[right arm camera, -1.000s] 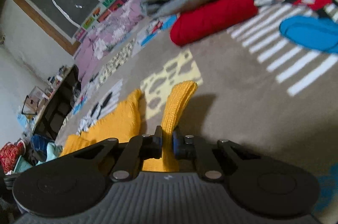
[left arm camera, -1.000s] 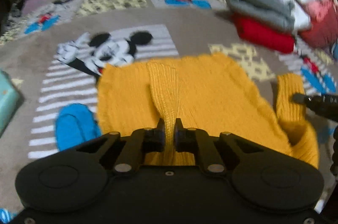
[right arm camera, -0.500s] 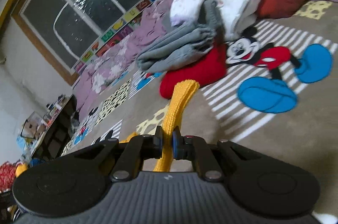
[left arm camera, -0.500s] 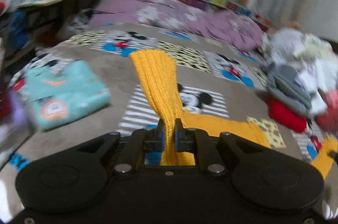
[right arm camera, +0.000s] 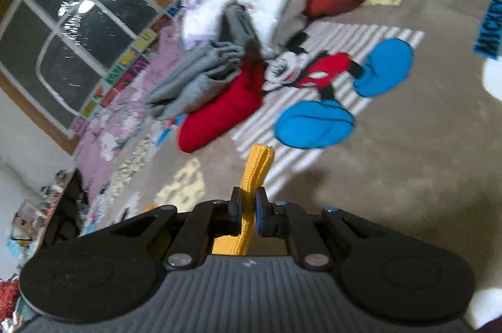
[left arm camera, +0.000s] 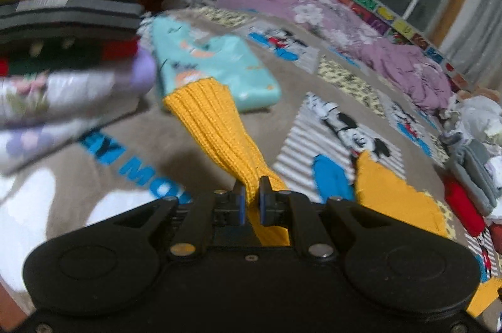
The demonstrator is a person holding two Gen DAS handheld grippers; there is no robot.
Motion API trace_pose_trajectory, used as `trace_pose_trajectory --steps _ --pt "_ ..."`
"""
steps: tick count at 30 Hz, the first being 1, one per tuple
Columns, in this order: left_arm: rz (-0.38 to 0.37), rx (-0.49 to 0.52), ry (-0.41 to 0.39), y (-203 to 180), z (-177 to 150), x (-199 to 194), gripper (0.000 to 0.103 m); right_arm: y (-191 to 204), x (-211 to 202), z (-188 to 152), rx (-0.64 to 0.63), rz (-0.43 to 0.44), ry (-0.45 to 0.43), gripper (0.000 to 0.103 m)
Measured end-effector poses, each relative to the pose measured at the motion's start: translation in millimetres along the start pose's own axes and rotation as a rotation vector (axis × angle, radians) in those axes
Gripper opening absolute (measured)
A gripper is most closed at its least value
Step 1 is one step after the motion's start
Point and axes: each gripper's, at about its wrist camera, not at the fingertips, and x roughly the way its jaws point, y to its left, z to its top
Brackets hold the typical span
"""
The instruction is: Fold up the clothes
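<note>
A yellow knit sweater lies on the Mickey Mouse carpet; its body (left arm camera: pixel 395 201) shows at the right of the left wrist view. My left gripper (left arm camera: pixel 251 201) is shut on one ribbed yellow sleeve (left arm camera: pixel 216 126), which sticks out ahead of the fingers, lifted above the carpet. My right gripper (right arm camera: pixel 248 207) is shut on the other sleeve's cuff (right arm camera: pixel 259 166), also held off the carpet. The rest of the sweater is hidden below both grippers.
A tall stack of folded clothes (left arm camera: pixel 62 28) stands close at the left. A folded teal garment (left arm camera: pixel 216 69) lies ahead. A pile of unfolded clothes with grey (right arm camera: pixel 197 82) and red (right arm camera: pixel 222 113) items lies to the right. A purple blanket (left arm camera: pixel 376 34) lies under the window.
Both grippers have lifted and swung outward with the sleeves. The left view turned left toward the clothes stack; the right view turned right toward the unfolded pile.
</note>
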Motion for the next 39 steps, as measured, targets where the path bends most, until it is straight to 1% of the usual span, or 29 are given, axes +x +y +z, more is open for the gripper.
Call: trace_pose_trajectory --steps 1,2,3,4,5,6,7,8,10,11,13,15,17,19,20,21,22,24,25,27,29,32,34,36,39 --pt "0.029 -0.009 0.020 5 -3 6 0.014 -2 3 -1 0.003 -0.047 0.010 0.014" --pt "0.095 -0.015 0.057 9 -6 12 0.026 -5 7 0 0.010 -0.093 0.027 0.015" --pt "0.159 -0.021 0.092 14 -9 17 0.027 -9 10 0 0.020 -0.137 0.038 0.018" --pt "0.179 -0.022 0.080 17 -12 13 0.027 -12 10 2 0.029 -0.172 0.037 0.023" --pt "0.197 -0.024 0.069 20 -15 9 0.029 -15 6 3 0.036 -0.182 0.023 0.024" --pt "0.182 -0.023 0.066 18 -17 4 0.031 -17 1 5 0.043 -0.178 0.002 0.027" --pt "0.166 -0.022 0.063 16 -19 -1 0.033 -18 -3 7 0.044 -0.174 -0.014 0.028" --pt "0.151 -0.021 0.060 13 -21 -6 0.033 -15 -6 9 0.028 -0.170 -0.024 0.028" --pt "0.119 -0.018 0.054 9 -25 -16 0.033 1 -10 10 -0.047 -0.140 -0.023 0.028" --pt "0.104 -0.017 0.051 7 -27 -21 0.033 11 -12 12 -0.087 -0.109 -0.018 0.028" --pt "0.073 -0.014 0.045 2 -30 -30 0.033 36 -16 18 -0.161 -0.016 0.000 0.028" --pt "0.038 0.037 0.057 -16 -31 -33 0.033 62 -23 26 -0.238 0.075 0.009 0.028" --pt "0.012 0.122 0.041 -35 -26 -45 0.033 93 -41 45 -0.338 0.125 -0.029 0.028" --pt "-0.007 0.213 -0.010 -55 -16 -67 0.034 122 -62 66 -0.448 0.165 -0.056 0.028" --pt "-0.009 0.248 -0.033 -63 -10 -77 0.039 135 -72 74 -0.519 0.173 -0.060 0.028" --pt "-0.019 0.281 -0.063 -69 -4 -89 0.042 149 -82 80 -0.611 0.173 -0.063 0.031" --pt "-0.030 0.312 -0.092 -76 2 -101 0.047 161 -92 83 -0.705 0.166 -0.070 0.038" --pt "-0.065 0.327 -0.110 -84 6 -112 0.049 176 -103 75 -0.863 0.136 -0.075 0.047" --pt "-0.086 0.332 -0.113 -88 7 -116 0.049 180 -105 68 -0.914 0.132 -0.067 0.047" --pt "-0.102 0.372 -0.062 -101 -16 -103 0.049 180 -100 46 -0.955 0.151 -0.026 0.047" --pt "-0.117 0.413 -0.012 -114 -39 -90 0.049 178 -86 16 -0.975 0.159 0.036 0.047" --pt "-0.140 0.474 0.064 -133 -73 -70 0.048 178 -54 -50 -1.046 0.168 0.164 0.043" --pt "-0.156 0.514 0.115 -145 -95 -57 0.048 184 -38 -99 -1.125 0.183 0.245 0.037" --pt "-0.171 0.555 0.166 -158 -118 -44 0.048 188 -25 -146 -1.219 0.203 0.318 0.036" --pt "-0.194 0.614 0.243 -177 -152 -25 0.048 193 -16 -203 -1.351 0.207 0.376 0.036"
